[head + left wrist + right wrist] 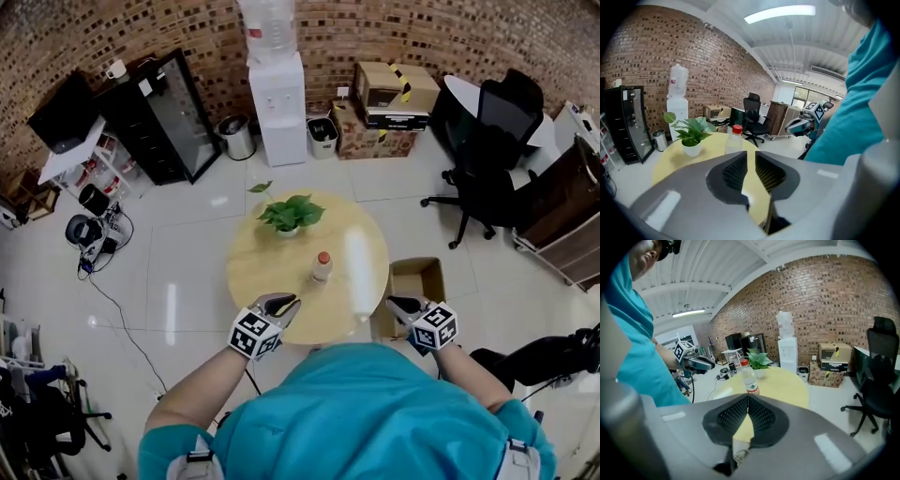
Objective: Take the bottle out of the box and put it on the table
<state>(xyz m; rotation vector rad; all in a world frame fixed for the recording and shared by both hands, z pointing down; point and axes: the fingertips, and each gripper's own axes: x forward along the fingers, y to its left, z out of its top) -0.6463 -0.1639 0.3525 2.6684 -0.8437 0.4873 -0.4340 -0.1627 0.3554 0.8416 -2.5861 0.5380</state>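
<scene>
A clear plastic bottle (322,266) with a red cap stands upright on the round yellow table (262,272), right of its middle. Both gripper views show the bottle (734,139) (749,379) ahead of the jaws, free of either gripper. My left gripper (286,302) hangs over the table's near edge, its jaws a narrow gap apart with nothing between them (750,154). My right gripper (394,302) is off the table's right side, beside the open cardboard box (419,281), its tips touching and holding nothing (748,397).
A potted green plant (291,216) sits at the table's far side. Beyond it stand a white water dispenser (278,108), stacked cartons (389,108), a black cabinet (164,117) and a black office chair (487,178). Cables lie on the floor at the left (103,244).
</scene>
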